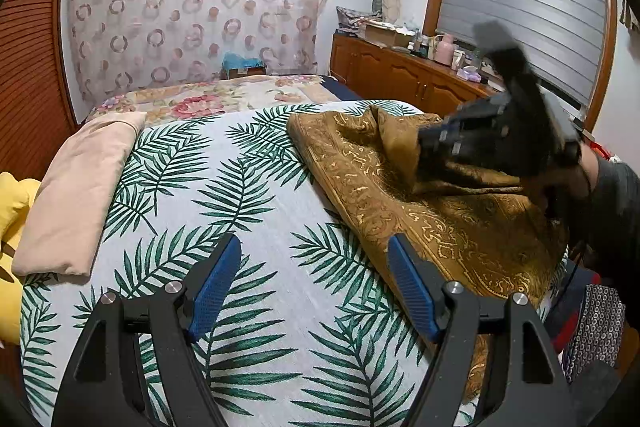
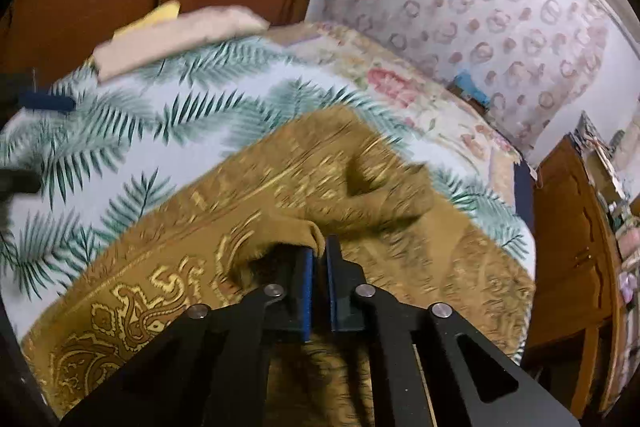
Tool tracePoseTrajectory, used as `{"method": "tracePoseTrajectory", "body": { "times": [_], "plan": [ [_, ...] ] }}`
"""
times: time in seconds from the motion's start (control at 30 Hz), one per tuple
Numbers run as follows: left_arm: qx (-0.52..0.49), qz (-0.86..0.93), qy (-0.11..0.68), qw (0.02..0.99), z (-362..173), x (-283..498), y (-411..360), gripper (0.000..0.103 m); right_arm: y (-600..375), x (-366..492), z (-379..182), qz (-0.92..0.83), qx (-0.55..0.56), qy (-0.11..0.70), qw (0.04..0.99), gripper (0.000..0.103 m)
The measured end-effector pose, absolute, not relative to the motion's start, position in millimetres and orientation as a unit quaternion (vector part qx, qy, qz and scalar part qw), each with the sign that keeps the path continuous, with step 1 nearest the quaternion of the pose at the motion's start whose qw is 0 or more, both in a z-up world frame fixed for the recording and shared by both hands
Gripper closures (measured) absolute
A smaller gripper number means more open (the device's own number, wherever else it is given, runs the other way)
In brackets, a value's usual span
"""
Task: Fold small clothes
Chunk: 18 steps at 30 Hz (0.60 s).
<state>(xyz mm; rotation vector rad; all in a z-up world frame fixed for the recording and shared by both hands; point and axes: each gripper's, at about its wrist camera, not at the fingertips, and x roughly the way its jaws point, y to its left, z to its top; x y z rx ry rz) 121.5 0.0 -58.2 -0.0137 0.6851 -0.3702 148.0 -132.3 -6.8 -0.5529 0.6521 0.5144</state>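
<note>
The patterned brown cloth (image 2: 168,267) is spread unfolded on the bed (image 1: 248,163), a raised fold is pinched in the right claw (image 2: 319,251), the left claw (image 1: 314,259) is held wide and empty, and folding is judged barely begun.

The palm-leaf bedspread (image 1: 256,187) lies bare between the folded beige cloth (image 1: 76,195) at the bed's left edge and the rumpled gold paisley cloth (image 1: 420,211) on the right, where the right hand-held gripper (image 1: 430,143) blocks passage.
</note>
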Motion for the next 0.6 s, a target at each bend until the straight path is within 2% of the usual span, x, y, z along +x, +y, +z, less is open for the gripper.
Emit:
{"method": "tracePoseTrajectory", "body": {
  "times": [0.23, 0.5, 0.53, 0.6],
  "plan": [
    [-0.008, -0.185, 0.335, 0.924, -60, 120, -3, 0.026, -185, 174, 39, 0.174, -0.208, 0.28, 0.921, 0.099],
    [-0.003, -0.188, 0.34, 0.921, -62, 121, -8, 0.026, -238, 237, 46, 0.064, -0.157, 0.32, 0.932, 0.099],
    [-0.003, -0.188, 0.341, 0.921, -62, 121, -8, 0.026, -242, 243, 46, 0.056, -0.15, 0.33, 0.93, 0.091],
    [-0.003, -0.19, 0.341, 0.921, -62, 120, -8, 0.026, -249, 253, 45, 0.046, -0.133, 0.355, 0.924, 0.084]
  ]
}}
